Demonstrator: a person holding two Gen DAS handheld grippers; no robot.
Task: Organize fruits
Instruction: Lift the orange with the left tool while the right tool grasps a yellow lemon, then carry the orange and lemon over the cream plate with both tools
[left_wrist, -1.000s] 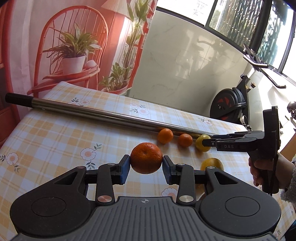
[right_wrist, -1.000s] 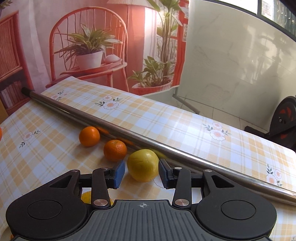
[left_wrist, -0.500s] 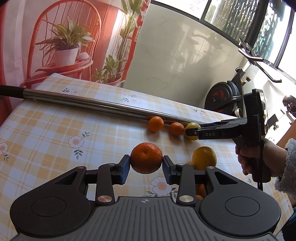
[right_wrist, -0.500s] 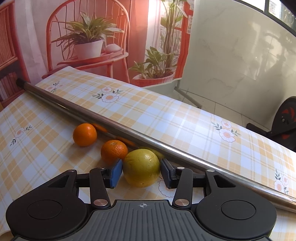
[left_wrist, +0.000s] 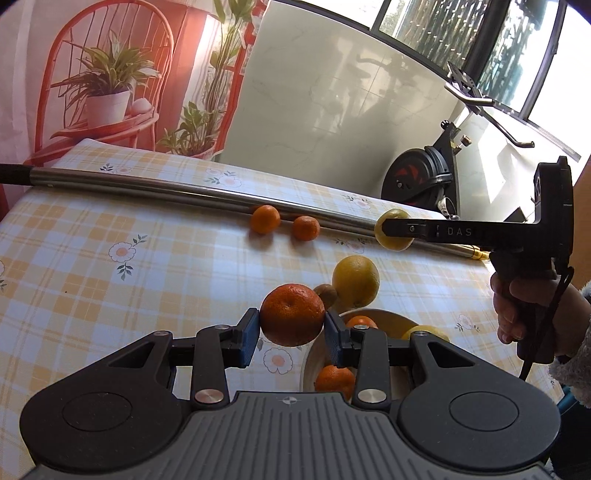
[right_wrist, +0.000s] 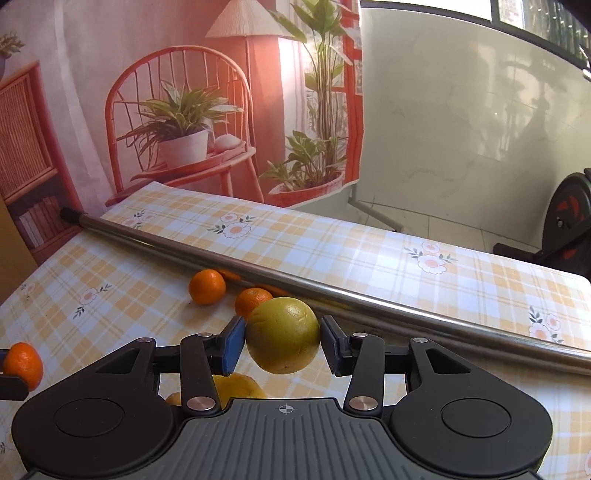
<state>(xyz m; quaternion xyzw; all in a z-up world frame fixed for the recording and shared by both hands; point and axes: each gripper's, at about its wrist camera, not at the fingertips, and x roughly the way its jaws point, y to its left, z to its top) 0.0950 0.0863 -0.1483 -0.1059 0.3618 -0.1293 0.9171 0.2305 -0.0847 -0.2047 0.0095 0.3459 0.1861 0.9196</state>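
The left gripper (left_wrist: 291, 326) clamps an orange (left_wrist: 291, 314), its blue pads pressed to both sides, held above the checked table (left_wrist: 110, 280). The right gripper (right_wrist: 282, 341) grips a lemon (right_wrist: 282, 334) — lifted clear of the cloth. Just beyond the left jaws, to the right, sits a pale bowl (left_wrist: 388, 318) with an orange and something yellow inside; only the left view shows it. A second lemon (left_wrist: 355, 281) lies past its far rim. Farther off, two small oranges (right_wrist: 207, 291) rest against a steel pole (right_wrist: 369, 295).
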